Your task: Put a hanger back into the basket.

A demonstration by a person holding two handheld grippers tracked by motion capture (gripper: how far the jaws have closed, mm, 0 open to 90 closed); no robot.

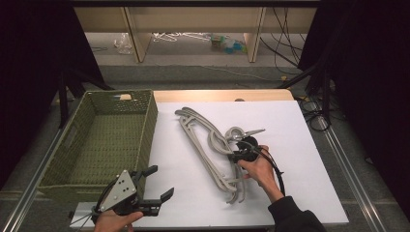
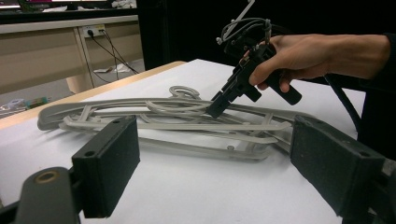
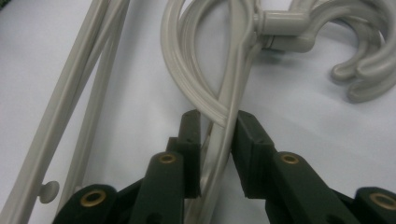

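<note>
Right hand-held gripper (image 3: 215, 154), jaws narrowed around but not yet clamping the grey hangers (image 1: 212, 147) piled mid-surface (image 1: 300, 145), should close squarely on one bar w/o snagging others; left hand-held gripper (image 1: 153, 187) hovers wide open, empty, beside green basket (image 1: 145, 140).

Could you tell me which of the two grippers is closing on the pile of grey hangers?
The right gripper: its jaws straddle a hanger bar near the hooks. The left gripper hangs open beside the green basket, holding nothing.
</note>
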